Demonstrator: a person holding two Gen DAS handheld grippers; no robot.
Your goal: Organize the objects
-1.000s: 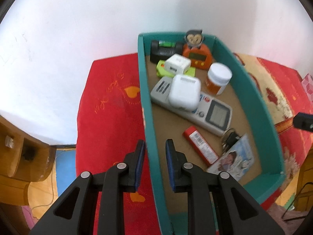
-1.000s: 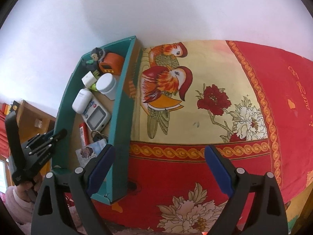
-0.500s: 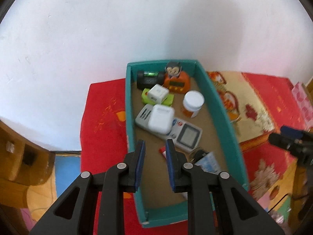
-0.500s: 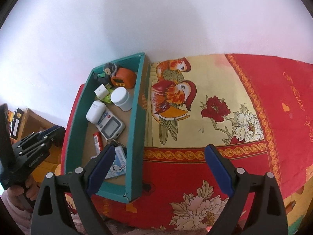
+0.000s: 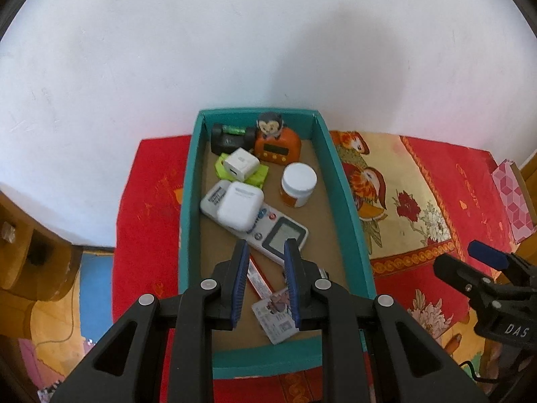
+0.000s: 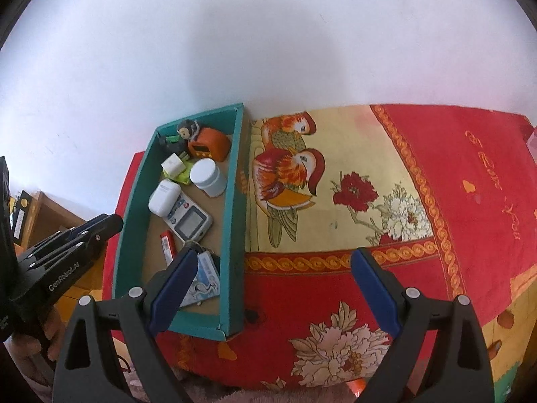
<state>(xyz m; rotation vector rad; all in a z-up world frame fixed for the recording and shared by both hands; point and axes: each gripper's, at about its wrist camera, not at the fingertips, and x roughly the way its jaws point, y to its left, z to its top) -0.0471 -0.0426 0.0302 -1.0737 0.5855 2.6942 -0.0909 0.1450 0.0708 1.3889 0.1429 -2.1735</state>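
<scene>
Both grippers empty (left [image 5: 263, 278] closed, right [image 6: 273, 283] open) above red cloth [image 6: 335, 288], white wall [image 6: 268, 40] behind.

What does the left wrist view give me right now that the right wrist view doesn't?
Left wrist only: a pink patterned bag at the cloth's far right, and a black dumbbell in plain sight.
Right wrist only: a person's hand holding the left gripper.
Both: the teal cardboard box, white earbud case, orange cartoon clock, white-lidded jar.

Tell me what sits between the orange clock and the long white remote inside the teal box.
A white-lidded jar and a white charger cube on a lime-green item, clearest in the left wrist view.
</scene>
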